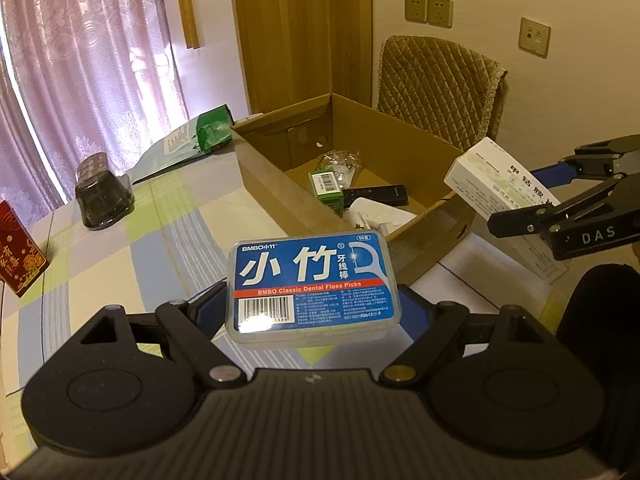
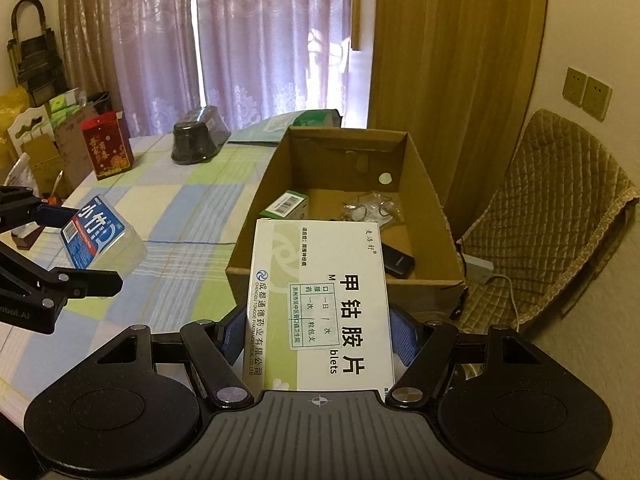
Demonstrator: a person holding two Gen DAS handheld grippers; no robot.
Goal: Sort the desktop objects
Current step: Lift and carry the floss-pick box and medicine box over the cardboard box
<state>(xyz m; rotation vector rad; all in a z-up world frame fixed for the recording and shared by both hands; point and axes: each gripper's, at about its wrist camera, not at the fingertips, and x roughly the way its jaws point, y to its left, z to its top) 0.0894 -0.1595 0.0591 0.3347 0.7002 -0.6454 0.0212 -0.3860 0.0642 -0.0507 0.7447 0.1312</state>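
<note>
Left hand-held gripper clamped floss-pick box, lower centre | right hand-held gripper gripped medicine box before cardboard box | several items lay inside | red box, dark container remained on counter

Colours, both views
Floss box blue/red label, white text. Pill box white/pale green. Carton brown. Tablecloth checked green/blue/cream. Curtain pinkish, maybe floral.
</note>
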